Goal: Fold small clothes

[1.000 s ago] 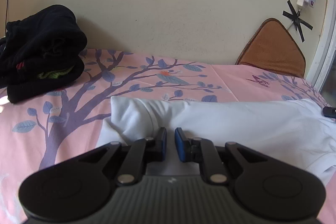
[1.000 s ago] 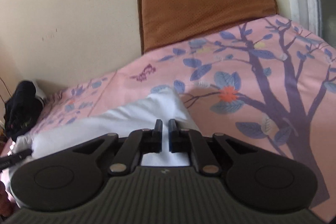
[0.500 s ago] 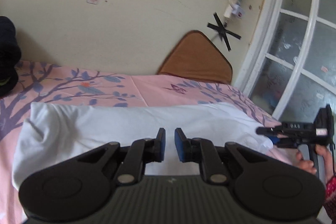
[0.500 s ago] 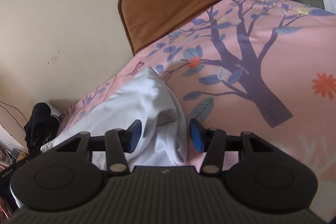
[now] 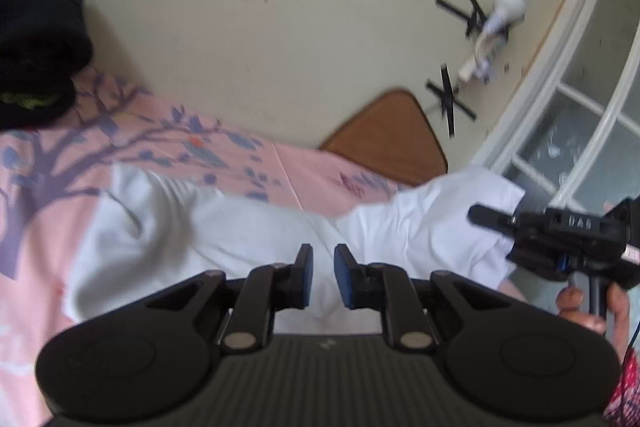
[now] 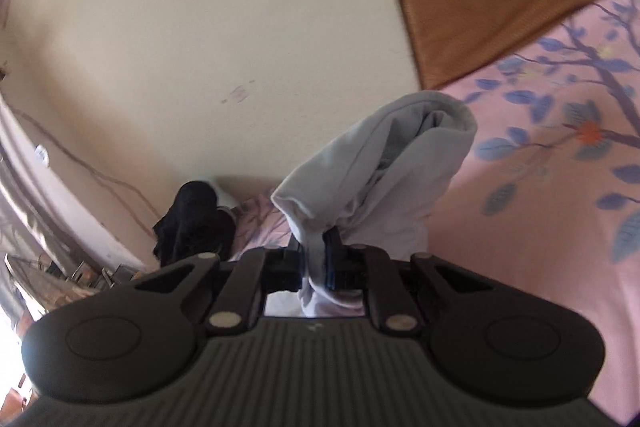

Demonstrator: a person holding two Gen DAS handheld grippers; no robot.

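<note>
Pink tree-print sheet under cream wall; right tongs closing, pinching white garment; left tongs opening, empty.

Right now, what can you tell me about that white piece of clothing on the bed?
The white garment is soft, thin-looking cloth, plain with no print, crumpled rather than flat. It lies stretched across the pink tree-patterned bedsheet. One end is lifted off the bed: the right gripper is closing on a bunched fold, and the cloth above it stands up in a rolled hump. The left gripper hovers over the middle, its jaws opening with nothing clamped between them. What kind of garment it is cannot be told.
</note>
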